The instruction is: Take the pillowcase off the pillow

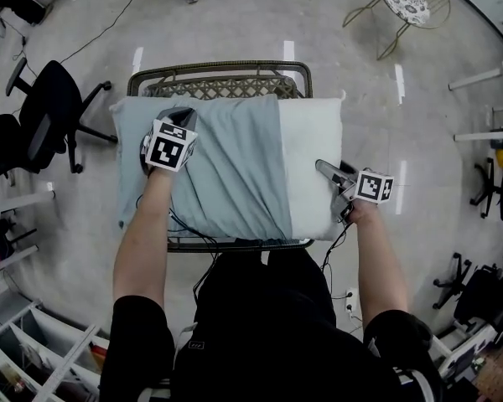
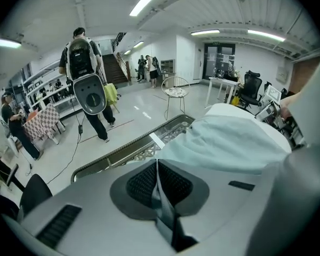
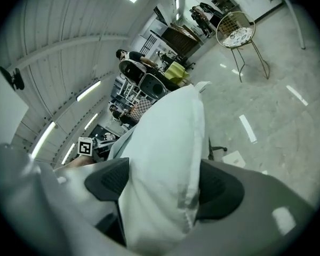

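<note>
Head view: the pillow [image 1: 312, 162] lies flat on the bench [image 1: 220, 67], its long axis running left to right and filling the seat almost from rail to rail. The blue-grey pillowcase [image 1: 226, 170] covers its left part. The open hem runs near to far just right of the middle, leaving the white right end bare. My left forearm [image 1: 142, 241] reaches straight out over the near rail. My left gripper [image 1: 181, 117] tips down at the far left of the pillowcase, jaws closed tight on a fold of it. My right forearm [image 1: 379, 254] comes in from the right. My right gripper [image 1: 325, 170] points leftward at the pillow's right edge, jaws spread wide with that bare edge between them, filling the gap but not squeezed. Open floor [image 1: 235, 15] lies far and right; an office chair [image 1: 50, 111] stands left.
</note>
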Available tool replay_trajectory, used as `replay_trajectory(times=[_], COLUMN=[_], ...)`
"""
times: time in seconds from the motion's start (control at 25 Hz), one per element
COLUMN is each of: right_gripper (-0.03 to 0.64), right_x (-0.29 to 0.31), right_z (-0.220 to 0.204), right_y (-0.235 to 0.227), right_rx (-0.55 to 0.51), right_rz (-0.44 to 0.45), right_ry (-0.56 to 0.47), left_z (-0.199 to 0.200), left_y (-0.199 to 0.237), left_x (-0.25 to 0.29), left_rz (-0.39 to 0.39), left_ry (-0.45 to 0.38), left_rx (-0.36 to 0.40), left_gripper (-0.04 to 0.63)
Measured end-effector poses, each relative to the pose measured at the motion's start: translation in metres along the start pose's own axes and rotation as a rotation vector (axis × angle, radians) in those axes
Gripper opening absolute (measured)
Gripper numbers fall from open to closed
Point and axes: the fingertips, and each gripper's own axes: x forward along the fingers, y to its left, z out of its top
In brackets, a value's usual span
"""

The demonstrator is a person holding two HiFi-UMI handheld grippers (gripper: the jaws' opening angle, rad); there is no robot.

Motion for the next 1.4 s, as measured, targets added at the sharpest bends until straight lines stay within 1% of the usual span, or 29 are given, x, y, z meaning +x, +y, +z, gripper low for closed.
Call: replay_trajectory(times=[0.08, 0.2, 0.32, 0.4, 0.44, 0.56, 0.64, 0.76, 0.8, 0.88, 0.96, 1.04, 1.12, 1.24, 1.4], right_gripper=[0.391, 0.407, 0.403, 0.399, 0.388, 0.314, 0.262, 0.25, 0.252, 0.312, 0.358, 0.412, 0.442, 0.449, 0.443], right_x=[-0.003, -0.017, -0.037, -0.048, -0.051, -0.061, -0.07, -0.089, -0.097, -0.114, -0.127, -0.13, -0.12, -0.093, -0.069], right_z=[-0.001, 0.002, 0.006, 0.003, -0.001, -0.024, -0.044, -0.075, -0.086, -0.109, -0.133, -0.154, -0.168, -0.177, -0.168], right_y=[-0.005, -0.014, -0.015, -0.006, 0.001, 0.025, 0.037, 0.04, 0.038, 0.029, 0.018, 0.009, 0.004, 0.009, 0.017], right_rx=[-0.012, -0.019, -0.087, -0.15, -0.183, -0.283, -0.331, -0.36, -0.361, -0.335, -0.28, -0.233, -0.21, -0.205, -0.223], right_rz=[-0.056, -0.112, -0.176, -0.198, -0.194, -0.169, -0.163, -0.175, -0.183, -0.19, -0.181, -0.167, -0.151, -0.114, -0.112], right_ry=[-0.002, -0.027, -0.06, -0.061, -0.053, -0.024, -0.01, 0.016, 0.024, 0.041, 0.057, 0.077, 0.094, 0.087, -0.005], left_z=[0.004, 0.011, 0.01, 0.005, 0.002, -0.015, -0.032, -0.062, -0.071, -0.086, -0.102, -0.118, -0.134, -0.153, -0.163], left_y=[-0.005, -0.02, -0.04, -0.057, -0.067, -0.102, -0.126, -0.159, -0.17, -0.192, -0.215, -0.233, -0.244, -0.254, -0.252], left_x=[-0.007, -0.02, -0.034, -0.043, -0.047, -0.059, -0.069, -0.087, -0.093, -0.103, -0.112, -0.118, -0.119, -0.115, -0.102], left_rz=[-0.004, -0.02, -0.038, -0.055, -0.061, -0.071, -0.069, -0.057, -0.052, -0.044, -0.038, -0.025, -0.018, -0.015, 0.0], left_ry=[-0.029, -0.084, -0.13, -0.149, -0.153, -0.148, -0.137, -0.123, -0.118, -0.109, -0.093, -0.068, -0.036, 0.012, 0.044], left_rx=[-0.004, -0.004, -0.017, -0.037, -0.044, -0.059, -0.076, -0.116, -0.129, -0.147, -0.158, -0.166, -0.178, -0.186, -0.173], left_gripper=[0.012, 0.015, 0.043, 0.046, 0.046, 0.046, 0.046, 0.046, 0.046, 0.046, 0.048, 0.059, 0.081, 0.098, 0.098])
